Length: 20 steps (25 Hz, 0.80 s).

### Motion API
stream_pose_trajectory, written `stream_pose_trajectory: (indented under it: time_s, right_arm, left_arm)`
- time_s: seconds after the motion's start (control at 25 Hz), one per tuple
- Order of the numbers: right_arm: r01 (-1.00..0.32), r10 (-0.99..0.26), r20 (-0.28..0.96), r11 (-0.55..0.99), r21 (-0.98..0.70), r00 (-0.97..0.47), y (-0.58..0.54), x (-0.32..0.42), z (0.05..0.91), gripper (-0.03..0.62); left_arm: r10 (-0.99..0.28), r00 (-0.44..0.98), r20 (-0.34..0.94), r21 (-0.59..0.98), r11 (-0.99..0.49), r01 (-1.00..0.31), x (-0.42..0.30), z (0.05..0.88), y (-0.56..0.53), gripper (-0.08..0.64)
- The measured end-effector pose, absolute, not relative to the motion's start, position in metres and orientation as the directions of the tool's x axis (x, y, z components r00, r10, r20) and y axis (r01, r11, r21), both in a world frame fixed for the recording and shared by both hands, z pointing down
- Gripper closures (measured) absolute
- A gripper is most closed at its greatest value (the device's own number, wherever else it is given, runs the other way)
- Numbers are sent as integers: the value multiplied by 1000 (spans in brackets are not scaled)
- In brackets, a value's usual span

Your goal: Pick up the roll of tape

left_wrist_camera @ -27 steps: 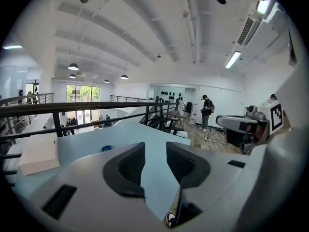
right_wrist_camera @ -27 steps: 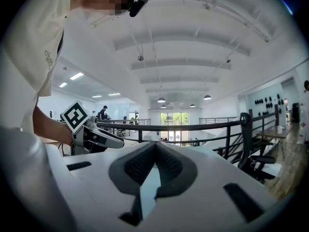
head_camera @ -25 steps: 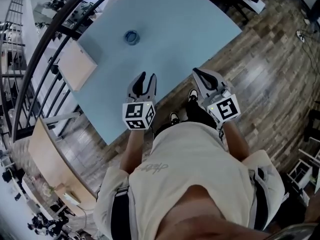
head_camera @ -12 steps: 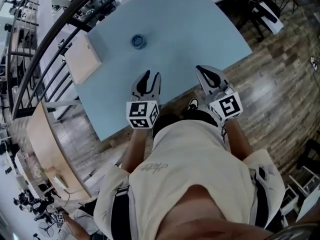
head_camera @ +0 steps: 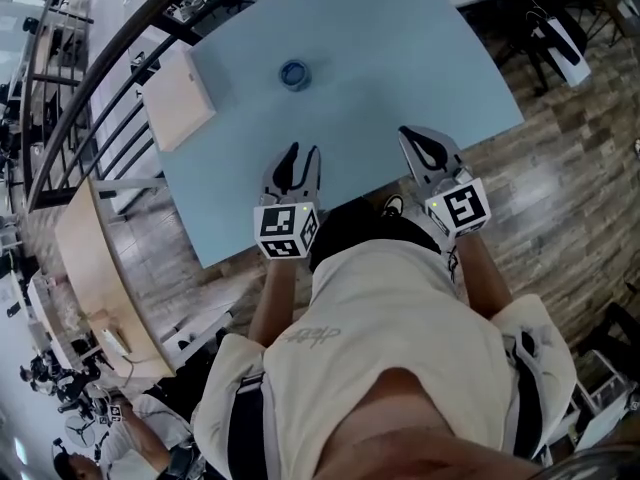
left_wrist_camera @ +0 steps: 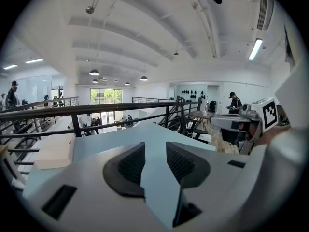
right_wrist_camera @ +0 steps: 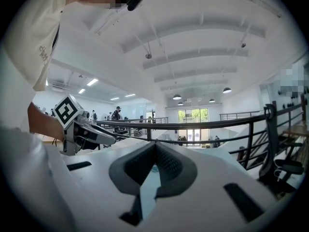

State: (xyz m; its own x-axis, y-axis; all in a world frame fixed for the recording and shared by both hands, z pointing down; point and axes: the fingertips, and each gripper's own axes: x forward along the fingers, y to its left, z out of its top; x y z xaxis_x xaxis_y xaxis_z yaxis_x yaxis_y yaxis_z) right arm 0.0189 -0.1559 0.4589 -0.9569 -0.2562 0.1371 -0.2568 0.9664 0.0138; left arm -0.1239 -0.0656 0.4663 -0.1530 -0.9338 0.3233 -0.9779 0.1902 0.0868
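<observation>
Blue roll of tape (head_camera: 294, 73) on table (head_camera: 400, 58), perhaps wooden board (head_camera: 178, 96) nearby

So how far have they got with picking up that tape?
Nothing is done yet: the roll of tape sits untouched on the blue table, well ahead of both tools. In hand: the left gripper is open, the right gripper shut on nothing, both over the near edge. Left: reach, grip, lift.
</observation>
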Motion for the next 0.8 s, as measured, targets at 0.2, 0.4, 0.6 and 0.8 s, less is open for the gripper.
stream_pose_trajectory:
  time_s: [0.2,0.4,0.6,0.8]
  right_arm:
    - [-248,-250,153,968,33,-956,-164,4,454,584]
    - [-233,-242,170,970,72,-955,-183,-19,443,584]
    - [-225,-238,172,970,88,-956,-201,-53,436,584]
    - [-232,-248,183,967,103,-951,-217,-76,434,584]
  left_arm:
    - [-935,-162,317,110,206,-972,-143,473,-75,413]
    - [-948,-168,271,121,207,-971,-168,460,-99,413]
    - [-950,-175,259,136,215,-967,-204,460,-109,413]
    - [-947,-175,268,141,218,-966,-229,467,-119,413]
